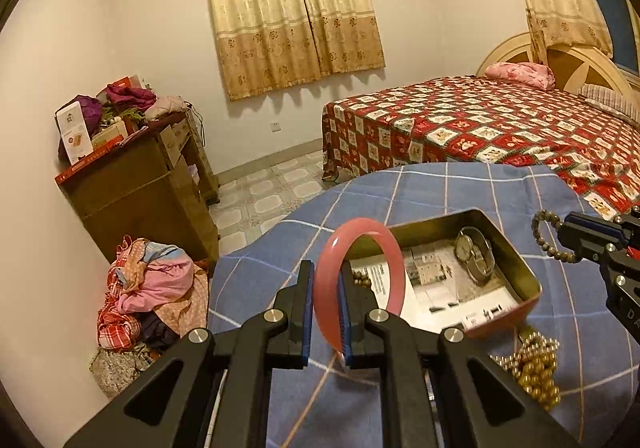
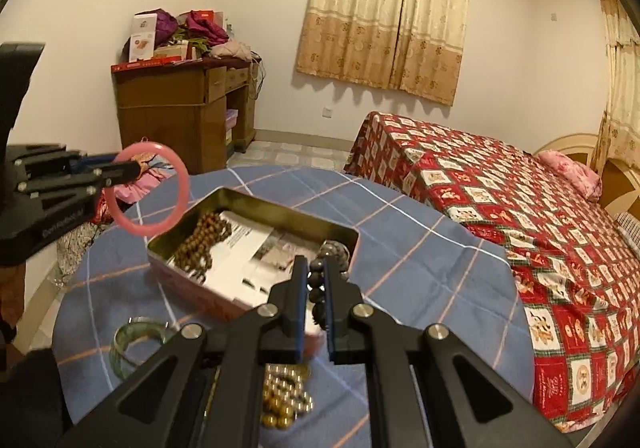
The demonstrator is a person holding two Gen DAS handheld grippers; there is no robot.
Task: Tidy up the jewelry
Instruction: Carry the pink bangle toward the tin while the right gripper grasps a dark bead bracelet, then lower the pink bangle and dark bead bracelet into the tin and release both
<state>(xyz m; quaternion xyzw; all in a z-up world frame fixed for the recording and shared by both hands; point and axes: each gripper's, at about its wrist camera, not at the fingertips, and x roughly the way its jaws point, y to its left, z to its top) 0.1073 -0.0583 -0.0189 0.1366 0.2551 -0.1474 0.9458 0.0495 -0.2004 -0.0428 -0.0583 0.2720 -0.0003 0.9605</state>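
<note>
My left gripper (image 1: 327,276) is shut on a pink bangle (image 1: 362,225), which stands upright above the blue checked table cloth (image 1: 280,248), just left of the open tin (image 1: 514,262). A watch (image 1: 472,252) and printed paper lie in the tin. In the right wrist view, my right gripper (image 2: 314,268) is shut on a dark bead bracelet (image 2: 334,250) over the near right corner of the tin (image 2: 288,214). A brown bead strand (image 2: 200,244) lies inside the tin. The left gripper (image 2: 132,168) holds the pink bangle (image 2: 183,184) at the left.
Gold beads (image 2: 284,396) and a green bangle (image 2: 132,344) lie on the cloth in front of the tin. A bed with a red patterned cover (image 2: 500,208) stands to the right, and a cluttered wooden desk (image 2: 180,104) is by the far wall. Clothes (image 1: 148,288) are piled on the floor.
</note>
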